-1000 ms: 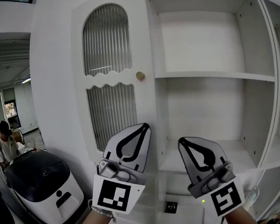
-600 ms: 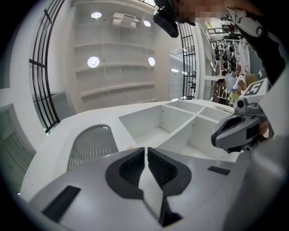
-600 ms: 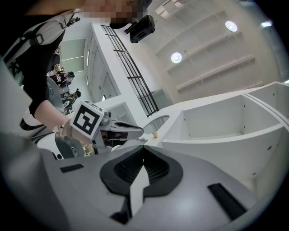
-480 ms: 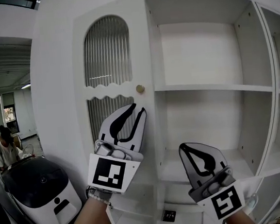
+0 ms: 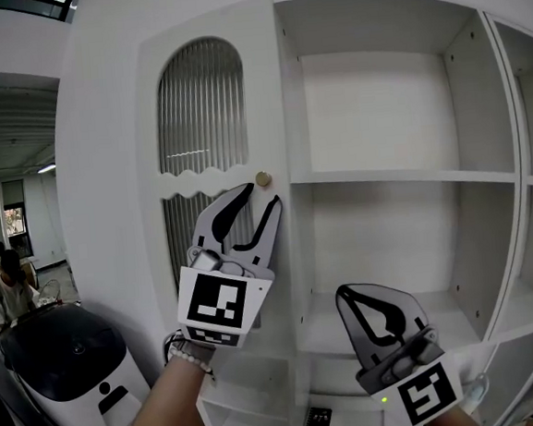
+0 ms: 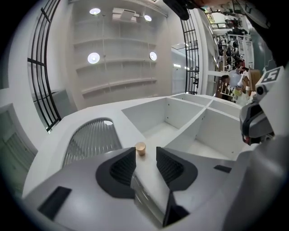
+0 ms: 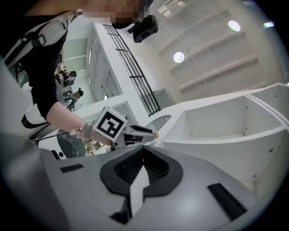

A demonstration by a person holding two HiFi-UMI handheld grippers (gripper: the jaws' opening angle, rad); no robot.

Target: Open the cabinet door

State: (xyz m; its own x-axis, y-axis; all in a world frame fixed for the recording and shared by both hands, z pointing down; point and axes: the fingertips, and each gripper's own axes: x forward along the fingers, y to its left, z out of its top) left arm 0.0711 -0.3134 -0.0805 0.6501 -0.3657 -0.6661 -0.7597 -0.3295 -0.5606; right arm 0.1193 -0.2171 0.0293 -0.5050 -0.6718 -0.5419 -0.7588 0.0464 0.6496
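Two grippers in frame. Your left gripper (image 5: 259, 196) has its jaws spread wide, having just been opening, with nothing clamped. The round tan knob (image 6: 140, 148) sits right at the mouth of the gap, nearer the left-hand tip in the left gripper view, and the pads aren't pressing on it. The knob is on the right edge of the cabinet door (image 5: 199, 183), at mid height between its two ribbed panes (image 5: 199, 102). The door lies flat in its frame, not swung out. Open shelves (image 5: 403, 179) are just right of it. Your right gripper (image 7: 143, 149) hangs lower, in front of the shelves, jaws closed together, empty, clear of the door.
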